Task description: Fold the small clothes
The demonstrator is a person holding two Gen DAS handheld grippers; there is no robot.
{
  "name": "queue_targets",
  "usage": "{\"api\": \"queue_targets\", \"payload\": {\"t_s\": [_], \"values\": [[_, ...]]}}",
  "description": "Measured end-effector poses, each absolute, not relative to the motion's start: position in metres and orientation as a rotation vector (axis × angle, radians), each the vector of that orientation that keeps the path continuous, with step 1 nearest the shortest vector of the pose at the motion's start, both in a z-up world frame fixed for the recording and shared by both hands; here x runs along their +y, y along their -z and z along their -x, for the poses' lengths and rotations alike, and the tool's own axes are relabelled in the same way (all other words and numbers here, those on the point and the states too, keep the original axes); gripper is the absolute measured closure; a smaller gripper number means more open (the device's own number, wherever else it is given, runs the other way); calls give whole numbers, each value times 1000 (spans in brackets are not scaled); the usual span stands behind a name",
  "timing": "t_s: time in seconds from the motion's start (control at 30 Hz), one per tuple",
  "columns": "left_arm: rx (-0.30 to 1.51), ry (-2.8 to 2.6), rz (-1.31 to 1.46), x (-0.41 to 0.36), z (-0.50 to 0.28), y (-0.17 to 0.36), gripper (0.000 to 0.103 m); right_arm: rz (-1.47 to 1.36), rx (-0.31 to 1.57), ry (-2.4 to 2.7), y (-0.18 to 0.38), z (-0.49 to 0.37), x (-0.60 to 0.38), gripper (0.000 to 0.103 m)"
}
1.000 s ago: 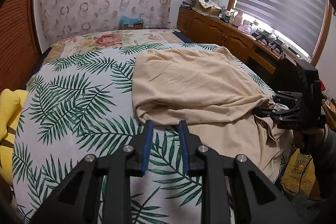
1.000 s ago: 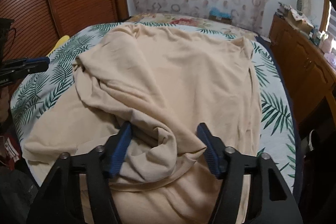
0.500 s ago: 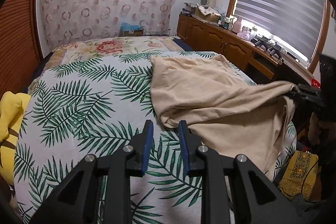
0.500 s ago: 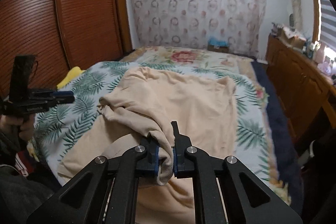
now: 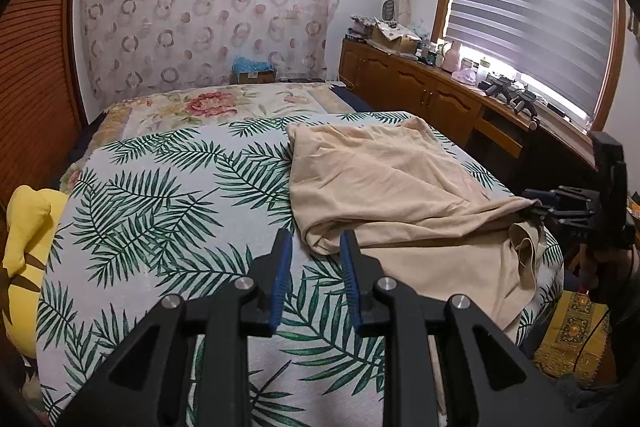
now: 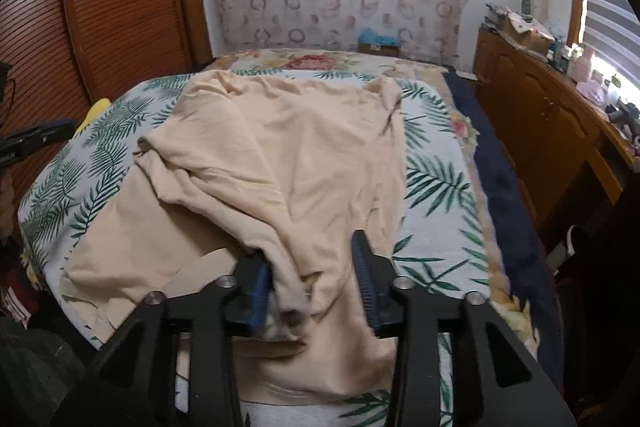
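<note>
Beige garment (image 5: 384, 183) on palm-print bedspread (image 5: 160, 195), right half, draping over the near edge.
Right gripper (image 6: 316, 267) jaws apart, bunched fabric between (blurred); left gripper (image 5: 314, 259) parted, empty, beside the fold.

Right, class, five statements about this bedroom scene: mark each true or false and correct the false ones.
1. The beige garment lies on a bed cover printed with green palm leaves. True.
2. The left gripper is shut on the garment. False: it is open and holds nothing.
3. A yellow soft item sits beside the bed. True.
4. The window blind is fully raised. False: it is lowered over the window.
5. The right gripper is open, with bunched cloth between its jaws. True.
</note>
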State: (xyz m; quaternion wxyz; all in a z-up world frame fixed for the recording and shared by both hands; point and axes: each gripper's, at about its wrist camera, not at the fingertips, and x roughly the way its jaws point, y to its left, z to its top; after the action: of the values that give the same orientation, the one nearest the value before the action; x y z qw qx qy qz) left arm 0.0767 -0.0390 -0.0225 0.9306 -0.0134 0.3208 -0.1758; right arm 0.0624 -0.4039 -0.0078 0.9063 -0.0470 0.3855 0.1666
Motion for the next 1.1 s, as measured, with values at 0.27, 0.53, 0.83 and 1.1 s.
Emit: {"api": "queue_targets", "payload": {"t_s": [0.27, 0.53, 0.83, 1.1], "values": [[642, 335, 42, -33, -73, 23, 81, 112, 709, -351, -29, -51, -406, 50], [633, 313, 53, -25, -71, 21, 81, 179, 677, -453, -38, -75, -357, 45], [628, 280, 67, -11, -70, 22, 81, 251, 714, -597, -24, -117, -280, 45], [632, 260, 90, 2, -70, 28, 81, 331, 811, -689, 3, -140, -222, 45]]}}
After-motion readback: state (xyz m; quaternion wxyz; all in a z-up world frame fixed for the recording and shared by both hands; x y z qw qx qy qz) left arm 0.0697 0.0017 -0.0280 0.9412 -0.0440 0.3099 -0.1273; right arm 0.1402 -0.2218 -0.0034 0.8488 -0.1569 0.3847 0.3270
